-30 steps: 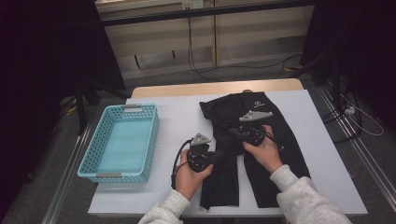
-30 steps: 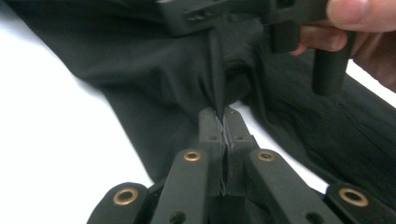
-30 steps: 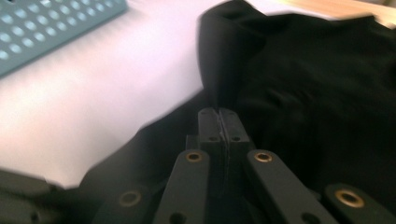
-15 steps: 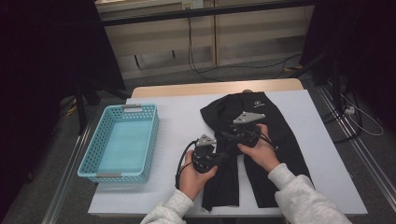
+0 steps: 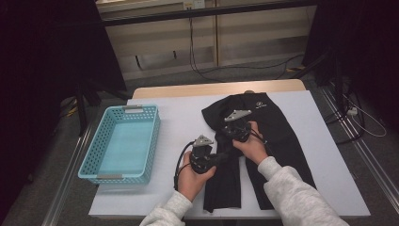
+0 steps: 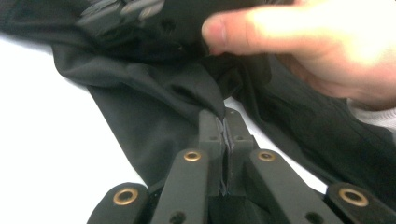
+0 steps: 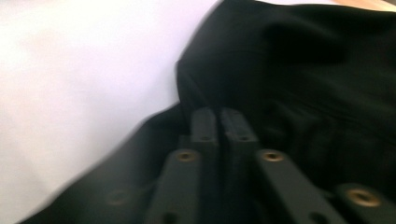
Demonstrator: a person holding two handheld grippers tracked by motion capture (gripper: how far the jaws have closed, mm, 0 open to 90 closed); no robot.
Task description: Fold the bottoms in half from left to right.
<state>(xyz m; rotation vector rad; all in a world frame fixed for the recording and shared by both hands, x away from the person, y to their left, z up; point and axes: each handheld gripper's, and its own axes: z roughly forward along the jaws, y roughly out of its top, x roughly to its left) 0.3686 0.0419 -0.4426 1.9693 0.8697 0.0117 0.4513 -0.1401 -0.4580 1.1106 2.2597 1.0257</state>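
Gripping a fold of the black trousers [image 5: 254, 141] near the front edge of the table [image 5: 329, 155], the left gripper [image 6: 222, 122] has its jaws pressed flat together with a thin pinch of cloth between the pads, at the inner edge of the left leg; this hold appears meant to anchor the garment while the other hand works. Just beyond it, the right gripper [image 7: 218, 116] sits low on the cloth near the crotch, its jaws having just snapped closed; they now stand together with dark fabric bunched at their tips, though blur prevents confirming that cloth is actually caught. The right hand [image 6: 322, 42] lies close above the left gripper's pinch, so the two tools work nearly touching. The trousers lie spread across the middle and right of the table, waistband toward the far edge, legs running to the front edge. The blue basket [image 5: 123, 141] stands at the left edge, well apart from the garment, with bare table between. Free room remains along the right side and the far edge, judged sufficient for folding or dragging.
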